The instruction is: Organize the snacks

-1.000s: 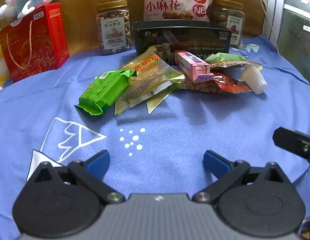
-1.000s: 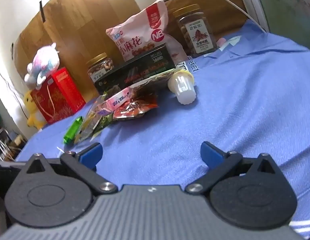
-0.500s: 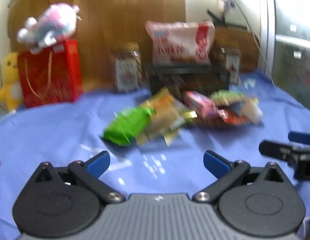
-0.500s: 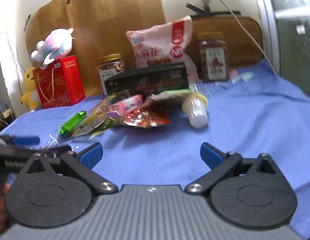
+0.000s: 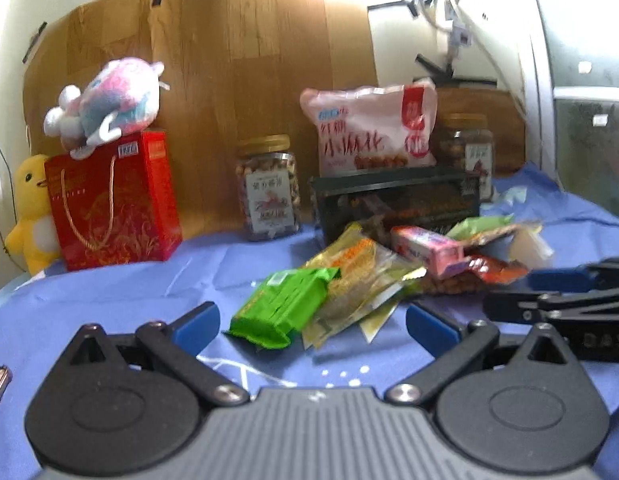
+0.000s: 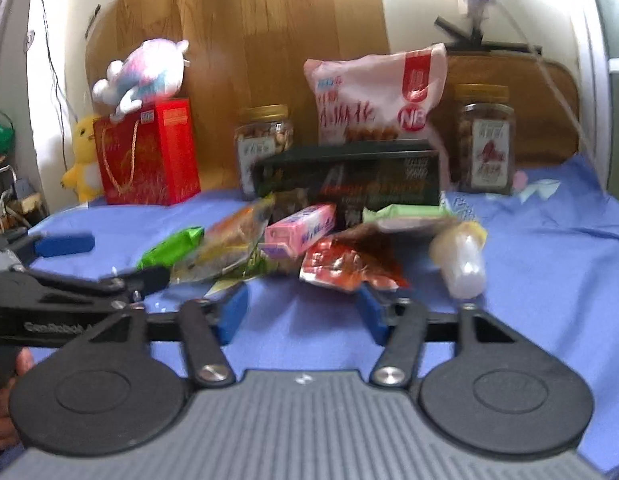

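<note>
Right tongs (image 6: 303, 314) have just been closing to half-spread, nothing between them. Left tongs (image 5: 313, 326) wide apart, empty. Snack pile (image 6: 293, 244) lies untouched mid-bench (image 6: 549, 280); a pick looks imminent.

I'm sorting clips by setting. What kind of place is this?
Probably a home room, not a shop or lab: a blue patterned cloth covers the table, plush toys sit on a red gift bag, and snacks lie piled.

Two nut jars (image 5: 268, 189) (image 5: 467, 152), one red gift bag (image 5: 113, 200), two plush toys (image 5: 109, 102) (image 5: 31, 212).
</note>
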Tool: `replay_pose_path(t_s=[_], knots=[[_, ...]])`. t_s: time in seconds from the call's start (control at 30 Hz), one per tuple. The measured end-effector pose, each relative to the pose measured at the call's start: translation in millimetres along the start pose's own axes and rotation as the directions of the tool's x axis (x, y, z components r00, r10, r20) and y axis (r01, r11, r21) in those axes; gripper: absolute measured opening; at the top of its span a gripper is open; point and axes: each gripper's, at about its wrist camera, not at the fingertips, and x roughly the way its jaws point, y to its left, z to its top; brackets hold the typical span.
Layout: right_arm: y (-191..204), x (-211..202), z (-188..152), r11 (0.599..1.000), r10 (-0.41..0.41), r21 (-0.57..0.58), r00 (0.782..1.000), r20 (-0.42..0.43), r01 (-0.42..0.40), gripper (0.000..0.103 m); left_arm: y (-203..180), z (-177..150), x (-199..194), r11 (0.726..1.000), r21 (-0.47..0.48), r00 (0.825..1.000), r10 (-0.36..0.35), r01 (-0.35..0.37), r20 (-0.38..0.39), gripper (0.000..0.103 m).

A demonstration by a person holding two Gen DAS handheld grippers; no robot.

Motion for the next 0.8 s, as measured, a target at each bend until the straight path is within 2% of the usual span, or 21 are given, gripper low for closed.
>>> replay_pose_path(t_s=[0.17,0.3,0.57,0.8], knots=[[-7,0,0,0.998,0.025,0.057,1.000,-0.009,-0.025,0.054,10,-2,0,0.998,-0.056,0.999,-0.034,0.034,0.007,0.103],[-6,2,0,0.997,0.023,0.069,0.999,-0.029,-0.021,0.054,16,-1,2,0.995,-0.099,0.999,-0.032,0.032,-0.003,0.103],[-9,5,2,0.997,0.018,0.071,0.998,-0.052,-0.014,0.054,21,-2,-2,0.992,-0.121,0.999,-0.030,0.032,0.022,0.103],[-9,12,4,0.997,0.024,0.069,0.996,-0.082,-0.019,0.054,27,0,1,0.987,-0.144,0.997,-0.068,0.070,0.022,0.103]])
